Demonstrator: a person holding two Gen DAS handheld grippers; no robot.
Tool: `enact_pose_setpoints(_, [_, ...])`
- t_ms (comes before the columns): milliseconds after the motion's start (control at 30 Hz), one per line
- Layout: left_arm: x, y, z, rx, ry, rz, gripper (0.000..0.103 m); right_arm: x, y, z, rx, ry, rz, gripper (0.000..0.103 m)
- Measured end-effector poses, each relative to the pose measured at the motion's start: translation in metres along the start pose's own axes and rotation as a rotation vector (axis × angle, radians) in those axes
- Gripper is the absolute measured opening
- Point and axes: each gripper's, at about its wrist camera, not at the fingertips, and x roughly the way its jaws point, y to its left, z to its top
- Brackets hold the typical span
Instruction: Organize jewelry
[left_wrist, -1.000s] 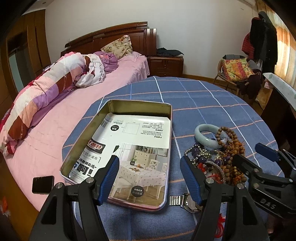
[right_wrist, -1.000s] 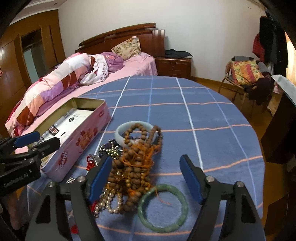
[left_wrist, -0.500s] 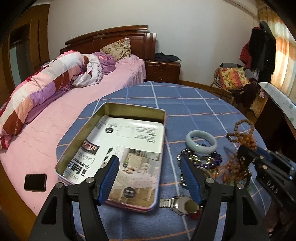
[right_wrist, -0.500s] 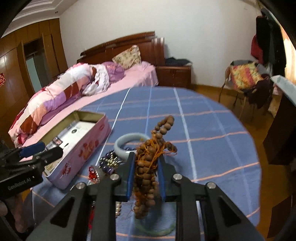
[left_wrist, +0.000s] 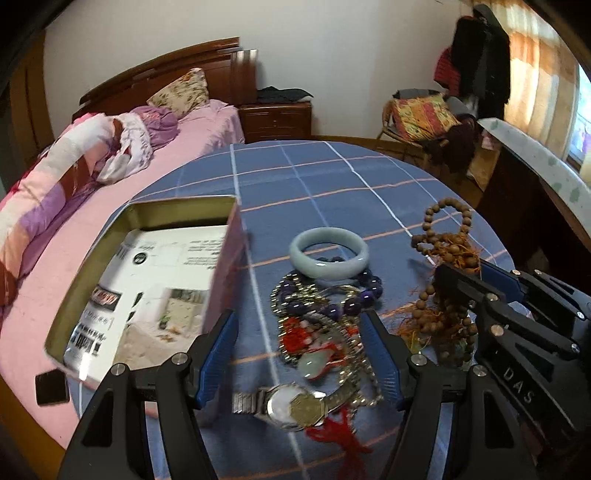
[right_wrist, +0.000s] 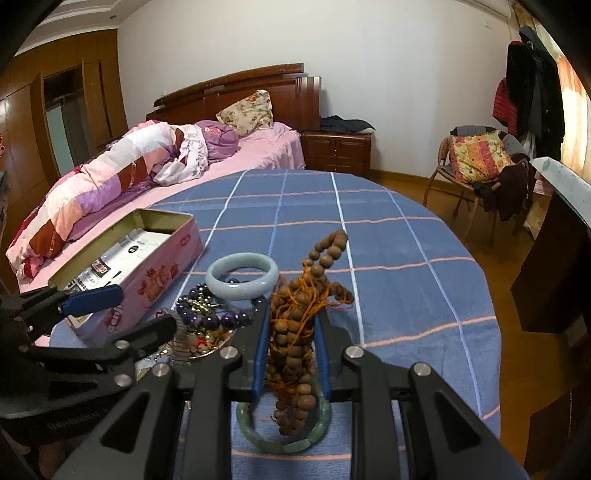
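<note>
Green bangle (right_wrist: 282, 441) at near bench (right_wrist: 388, 236) edge half hidden behind wooden bead string (right_wrist: 295, 332). Right claw (right_wrist: 291, 350) just clenched on these beads, lifted, tilted downward. Left claw (left_wrist: 299, 354) released over blurred jewelry pile (left_wrist: 325, 321), beside tin box (left_wrist: 147, 280).

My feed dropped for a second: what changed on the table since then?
The right gripper has just closed on the tangled brown wooden bead strand and lifted it off the pile, uncovering the dark green jade bangle. The open left gripper swung from the pink tin box toward the jewelry. Pale bangle and wristwatch lie unmoved.
</note>
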Motion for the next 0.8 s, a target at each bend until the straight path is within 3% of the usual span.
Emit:
enact_pose_setpoints(33, [0.003, -0.003, 0.001, 0.007, 0.004, 0.002, 0.065, 0.0, 0.001, 0.0, -0.002, -0.002, -0.001, 0.025])
enact_pose_setpoints(100, [0.01, -0.007, 0.002, 0.027, 0.015, 0.001, 0.043, -0.001, 0.002, 0.0, -0.008, -0.006, -0.001, 0.025])
enact_pose_setpoints(233, [0.026, -0.004, 0.003, 0.017, 0.072, -0.025, 0.019, -0.003, 0.005, -0.002, -0.015, -0.013, 0.0, 0.025])
enact_pose_setpoints(267, [0.024, -0.001, 0.002, 0.008, 0.064, -0.042, 0.006, -0.003, 0.006, -0.002, -0.016, -0.015, 0.001, 0.025])
enact_pose_setpoints(300, [0.02, 0.0, 0.003, 0.01, 0.049, -0.05, 0.0, -0.003, 0.005, -0.002, -0.016, -0.017, 0.0, 0.025])
enact_pose_setpoints(567, [-0.041, 0.011, 0.013, -0.003, -0.132, -0.11, 0.0, -0.01, 0.003, 0.0, -0.003, -0.041, -0.002, 0.025])
enact_pose_setpoints(800, [-0.054, 0.031, 0.023, -0.037, -0.162, -0.116, 0.0, -0.016, 0.004, 0.005, -0.009, -0.074, -0.009, 0.025])
